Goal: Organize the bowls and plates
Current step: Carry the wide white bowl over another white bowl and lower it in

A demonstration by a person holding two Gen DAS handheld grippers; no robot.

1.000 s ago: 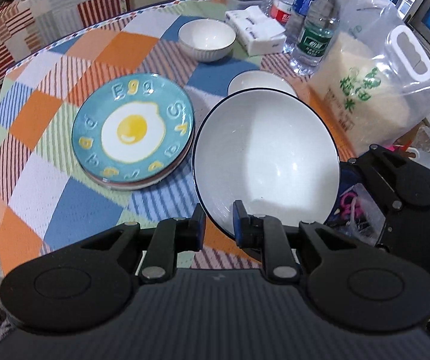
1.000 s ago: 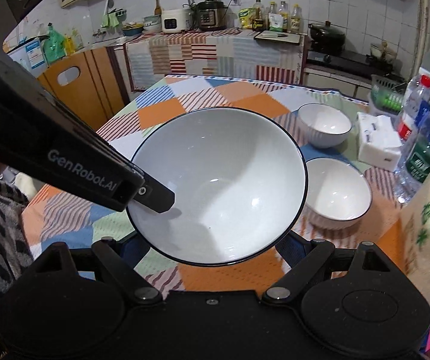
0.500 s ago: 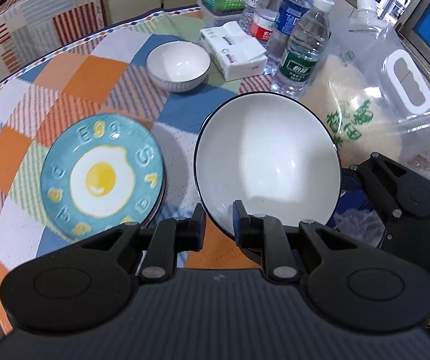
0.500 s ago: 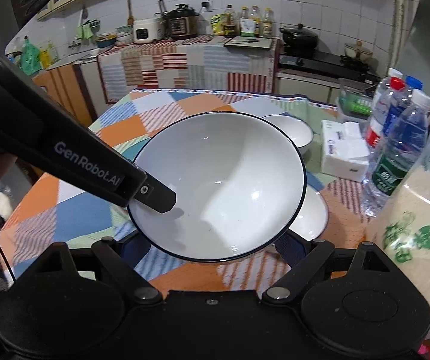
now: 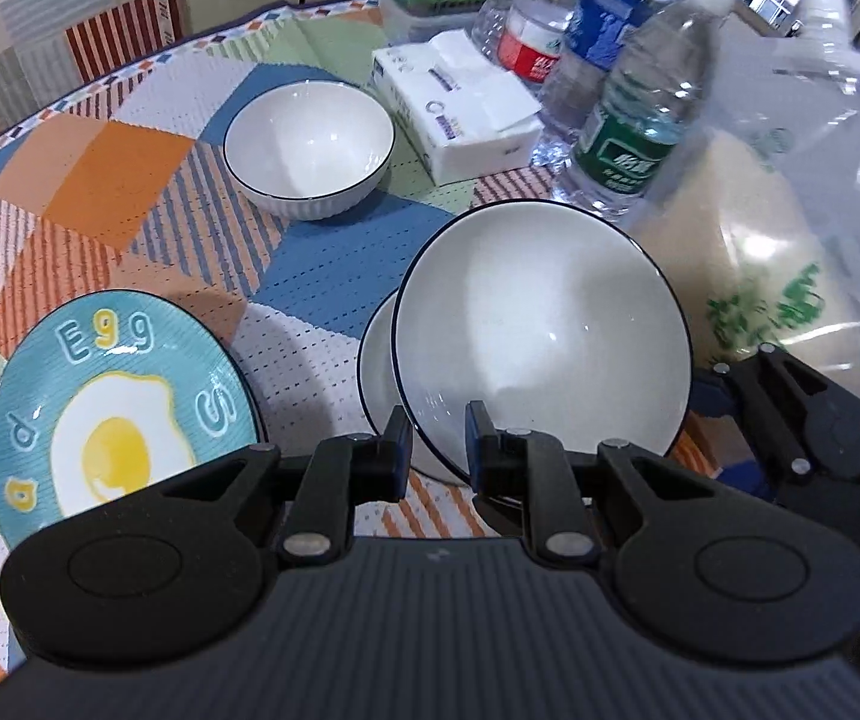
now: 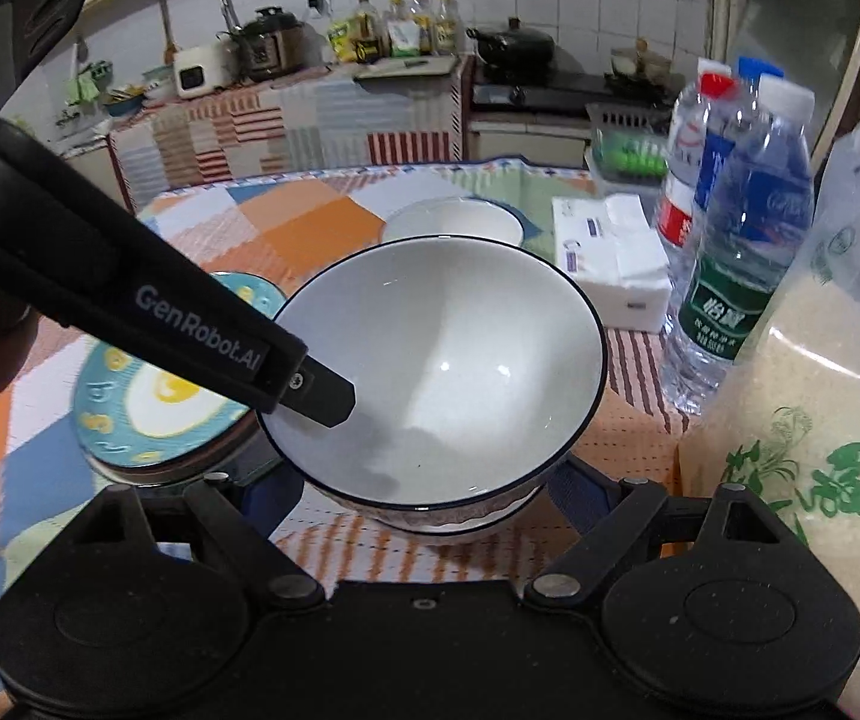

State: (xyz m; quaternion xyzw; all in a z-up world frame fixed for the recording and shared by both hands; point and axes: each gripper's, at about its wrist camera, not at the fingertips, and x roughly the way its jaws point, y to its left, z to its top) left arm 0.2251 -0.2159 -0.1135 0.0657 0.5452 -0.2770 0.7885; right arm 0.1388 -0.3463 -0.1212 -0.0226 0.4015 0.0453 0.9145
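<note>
Left hand-held gripper (image 5: 437,441) clamped on near rim of big bowl (image 5: 541,330), right hand-held gripper (image 6: 433,483) spread wide around it; lower level, centred, into second bowl (image 5: 377,360) on table (image 5: 321,264), then release.

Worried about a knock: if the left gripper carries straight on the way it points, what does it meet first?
Probably the second white bowl on the tablecloth: the large bowl clamped in the left gripper hangs over it, and depth is unclear.
</note>
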